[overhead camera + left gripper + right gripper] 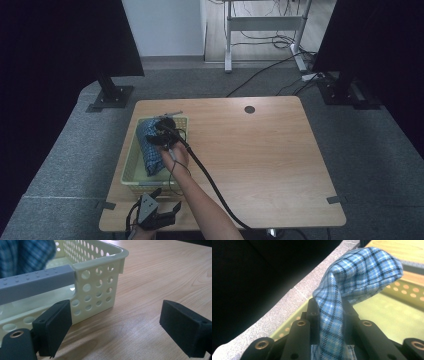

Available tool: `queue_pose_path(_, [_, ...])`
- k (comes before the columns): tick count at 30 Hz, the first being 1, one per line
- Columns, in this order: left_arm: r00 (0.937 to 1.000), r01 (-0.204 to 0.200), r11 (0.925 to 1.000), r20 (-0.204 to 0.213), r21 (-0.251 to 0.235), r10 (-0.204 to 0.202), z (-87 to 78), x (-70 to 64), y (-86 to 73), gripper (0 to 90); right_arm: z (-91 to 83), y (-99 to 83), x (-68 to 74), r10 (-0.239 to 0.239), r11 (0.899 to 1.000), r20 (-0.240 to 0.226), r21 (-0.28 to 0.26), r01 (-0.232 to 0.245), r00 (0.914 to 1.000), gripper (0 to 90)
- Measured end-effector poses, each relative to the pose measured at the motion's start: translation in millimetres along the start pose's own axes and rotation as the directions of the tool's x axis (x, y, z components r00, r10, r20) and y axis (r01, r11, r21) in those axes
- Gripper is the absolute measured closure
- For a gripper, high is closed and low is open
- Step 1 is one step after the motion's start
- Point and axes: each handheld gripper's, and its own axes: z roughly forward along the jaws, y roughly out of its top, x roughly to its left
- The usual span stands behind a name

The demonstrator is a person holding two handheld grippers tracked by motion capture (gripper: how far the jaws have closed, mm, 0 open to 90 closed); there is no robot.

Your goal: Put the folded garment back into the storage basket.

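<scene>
A blue plaid cloth (148, 146) hangs over the pale green perforated basket (129, 171) on the left of the wooden table. My right gripper (161, 134) is shut on the cloth, holding it above the basket; in the right gripper view the cloth (352, 282) rises from between the two jaws and folds over to the right. My left gripper (156, 210) rests at the table's front edge, just before the basket, open with nothing between its fingers (53, 326). In the left gripper view the basket (100, 277) and its grey handle (35, 283) stand close ahead at left.
The wooden table (260, 160) has a dark round grommet (249, 109) near its far edge. A black cable (210, 182) trails from the right gripper across the table. Dark panels on stands flank the table; grey floor mats surround it.
</scene>
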Motion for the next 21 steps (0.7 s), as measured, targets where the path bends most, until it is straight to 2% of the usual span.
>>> queue_pose_path(7, [1.0000,0.001,1.0000,0.003,0.000,-0.001,-0.1,0.4,0.2,10.9,13.6,-9.5,-4.8,0.026,0.999,0.005,0.035,-0.026,0.9996,73.7])
queue_pose_path(13, [1.0000,-0.001,1.0000,0.005,0.000,0.001,-0.6,0.6,0.2,10.9,28.3,-19.5,-9.3,0.050,0.994,0.034,0.090,-0.053,0.9982,71.9])
queue_pose_path(16, [1.0000,0.000,1.0000,0.006,-0.001,0.000,-0.6,0.6,0.3,10.9,30.0,-20.6,-10.7,0.057,0.993,0.038,0.100,-0.061,0.9976,64.5])
queue_pose_path(17, [1.0000,0.000,1.0000,0.006,-0.001,0.000,-0.5,0.6,0.3,10.9,30.0,-20.6,-10.7,0.057,0.993,0.038,0.100,-0.061,0.9976,64.5])
queue_pose_path(19, [1.0000,-0.001,1.0000,0.005,0.000,0.001,-0.2,0.6,0.4,10.9,27.5,-19.7,-10.9,0.057,0.994,0.063,0.087,-0.063,0.9964,52.2])
queue_pose_path(21, [1.0000,-0.001,1.0000,0.005,0.000,0.001,-0.1,0.4,0.4,10.9,27.1,-19.5,-11.6,0.054,0.994,0.073,0.093,-0.061,0.9959,49.7])
